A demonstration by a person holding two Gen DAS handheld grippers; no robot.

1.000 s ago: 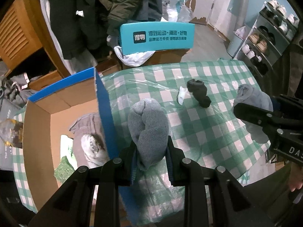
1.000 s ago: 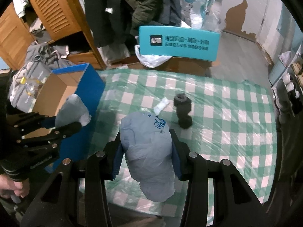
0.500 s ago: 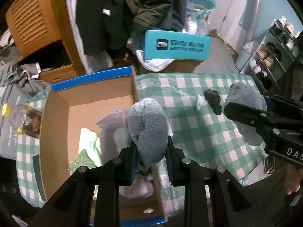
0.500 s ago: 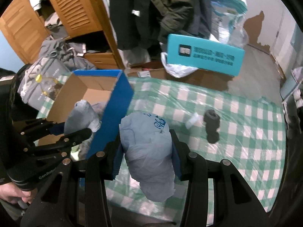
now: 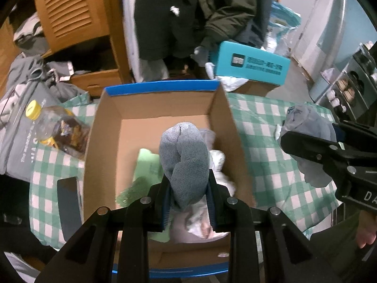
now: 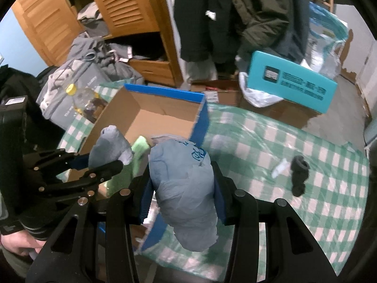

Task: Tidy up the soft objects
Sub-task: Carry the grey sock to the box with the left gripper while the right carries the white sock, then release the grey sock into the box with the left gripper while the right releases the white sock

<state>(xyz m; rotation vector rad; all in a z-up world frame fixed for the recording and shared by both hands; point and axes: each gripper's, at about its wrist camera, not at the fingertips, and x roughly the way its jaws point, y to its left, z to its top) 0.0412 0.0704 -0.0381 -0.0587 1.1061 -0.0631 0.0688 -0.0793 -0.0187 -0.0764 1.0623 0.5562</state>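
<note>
Left wrist view: grey sock roll (image 5: 183, 162) hangs over the cardboard box (image 5: 150, 108), mid-frame.
Left gripper (image 5: 188, 202) jaws clamp it; right gripper (image 6: 182, 198) grips a pale bundle (image 6: 183, 188). Next: likely release into box.

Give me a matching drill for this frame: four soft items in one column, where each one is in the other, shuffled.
Items:
1. grey rolled sock
2. pale blue cloth bundle
3. black sock
4. green cloth

Places:
A. lying inside the cardboard box
B. clamped in the right gripper
C. on the checked tablecloth
D. clamped in the left gripper, over the box

Pairs: 1-D, 2-B, 3-C, 4-A
</note>
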